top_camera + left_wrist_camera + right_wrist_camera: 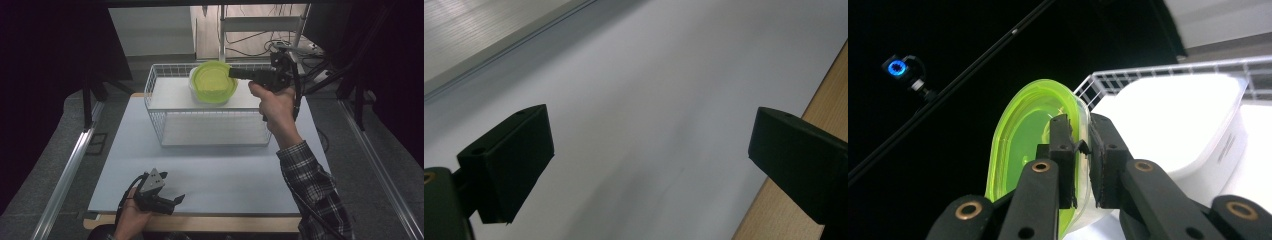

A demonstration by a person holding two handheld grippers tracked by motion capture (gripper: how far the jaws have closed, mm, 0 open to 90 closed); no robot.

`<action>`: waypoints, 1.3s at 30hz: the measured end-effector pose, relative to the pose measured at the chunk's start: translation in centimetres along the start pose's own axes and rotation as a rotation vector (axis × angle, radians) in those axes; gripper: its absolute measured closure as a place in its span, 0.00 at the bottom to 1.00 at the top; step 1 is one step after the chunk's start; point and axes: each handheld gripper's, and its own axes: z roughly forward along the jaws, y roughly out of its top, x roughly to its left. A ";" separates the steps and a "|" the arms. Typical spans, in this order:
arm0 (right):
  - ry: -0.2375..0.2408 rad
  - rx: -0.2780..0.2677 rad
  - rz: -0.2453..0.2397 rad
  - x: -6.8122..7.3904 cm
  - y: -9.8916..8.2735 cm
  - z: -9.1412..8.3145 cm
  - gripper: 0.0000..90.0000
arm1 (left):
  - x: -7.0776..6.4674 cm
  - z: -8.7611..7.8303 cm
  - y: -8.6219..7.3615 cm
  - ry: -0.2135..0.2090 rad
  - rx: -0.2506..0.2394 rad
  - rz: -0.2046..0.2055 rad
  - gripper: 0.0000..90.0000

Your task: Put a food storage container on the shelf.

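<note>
Right gripper (234,73) clamped on rim of green-lidded container (213,83), held above wire basket (159,122); left gripper (172,201) open, idle near table edge.

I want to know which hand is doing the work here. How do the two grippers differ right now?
The right gripper is shut on the rim of the green-lidded container, above the white wire basket; the left gripper holds nothing. The right's jaws are pinched close together; the left's stand wide apart. The right is raised at the table's far side; the left sits low near the table's front edge. Both are black, hand-held and two-jawed.
</note>
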 end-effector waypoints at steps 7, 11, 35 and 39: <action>-0.074 -0.047 0.020 0.0 1.5 1.6 0.91 | 0.0 0.0 0.0 -0.002 0.001 0.004 0.04; -0.119 -0.068 0.050 -0.3 2.0 2.7 0.91 | 0.0 0.0 0.0 -0.006 0.003 0.005 0.04; -0.232 -0.091 0.129 -2.7 2.2 5.4 0.84 | -0.2 0.2 0.0 -0.009 0.016 0.021 0.04; -0.224 -0.089 0.134 -3.0 2.3 5.6 0.82 | -0.2 0.2 0.0 -0.010 0.023 0.025 0.04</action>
